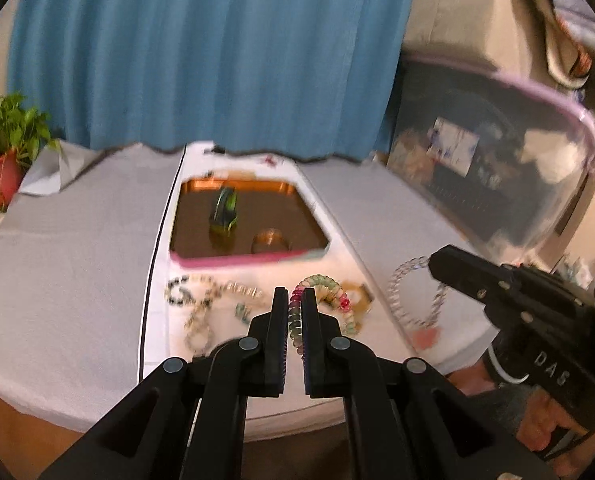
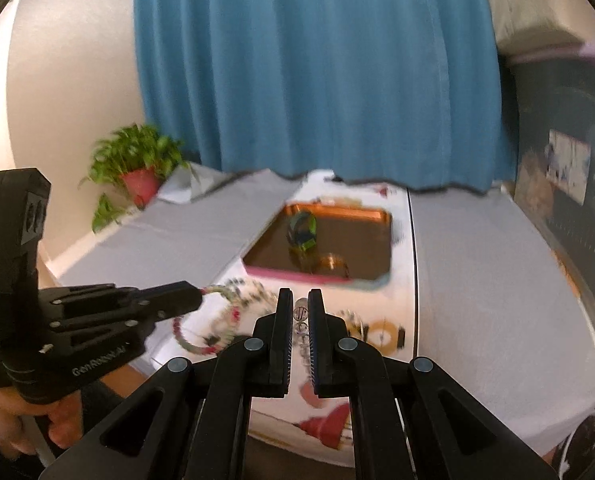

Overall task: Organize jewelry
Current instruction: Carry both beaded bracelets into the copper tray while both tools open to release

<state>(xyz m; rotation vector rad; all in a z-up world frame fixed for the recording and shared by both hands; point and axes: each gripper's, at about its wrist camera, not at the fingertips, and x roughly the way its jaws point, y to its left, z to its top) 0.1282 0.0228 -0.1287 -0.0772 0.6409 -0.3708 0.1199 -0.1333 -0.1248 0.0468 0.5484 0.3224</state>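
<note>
My left gripper (image 1: 296, 294) is shut on a pastel spiral coil bracelet (image 1: 325, 282), which hangs above the white cloth. My right gripper (image 2: 300, 296) is shut on a clear bead bracelet (image 2: 300, 314). In the left wrist view the right gripper (image 1: 433, 266) is at the right, with the clear bead bracelet (image 1: 401, 300) dangling in a loop from its tip. The right wrist view has the left gripper (image 2: 199, 296) at the left, carrying the coil bracelet (image 2: 233, 314). Behind them lies a copper tray with a pink rim (image 1: 241, 259), holding a green-blue piece (image 1: 225, 212) and a gold bangle (image 1: 269, 240).
More beaded jewelry (image 1: 193, 304) lies loose on the white cloth in front of the tray. A potted plant (image 2: 137, 168) stands at the far left corner. A blue curtain (image 1: 201, 52) hangs behind the table. A clear pink-rimmed storage box (image 1: 497, 152) stands at the right.
</note>
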